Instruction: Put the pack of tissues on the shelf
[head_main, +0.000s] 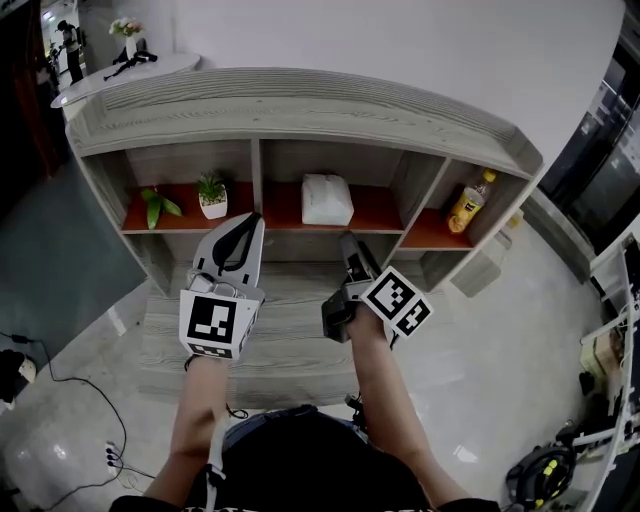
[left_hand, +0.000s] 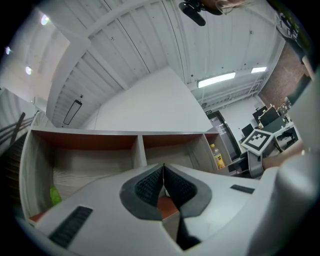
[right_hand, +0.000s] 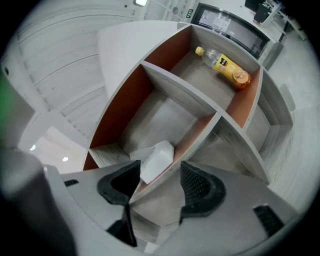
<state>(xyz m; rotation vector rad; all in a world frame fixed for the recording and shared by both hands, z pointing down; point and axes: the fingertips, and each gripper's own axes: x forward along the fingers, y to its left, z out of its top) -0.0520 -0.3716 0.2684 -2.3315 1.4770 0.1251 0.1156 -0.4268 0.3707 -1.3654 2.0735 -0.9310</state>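
The white pack of tissues (head_main: 327, 199) rests on the red board in the middle compartment of the wooden shelf (head_main: 300, 110). My right gripper (head_main: 351, 243) hangs just in front of and below that compartment. In the right gripper view its jaws (right_hand: 160, 176) stand open, with nothing pressed between them, and the pack of tissues (right_hand: 157, 160) lies beyond them on the shelf board. My left gripper (head_main: 252, 222) points at the shelf to the left of the pack. In the left gripper view its pads (left_hand: 163, 172) meet with nothing between them.
A small potted plant (head_main: 211, 196) and a green leafy sprig (head_main: 155, 205) occupy the left compartment. An orange drink bottle (head_main: 470, 202) stands in the right one. A low wooden platform (head_main: 290, 340) lies in front of the shelf. Cables and a power strip (head_main: 108, 455) trail over the floor at left.
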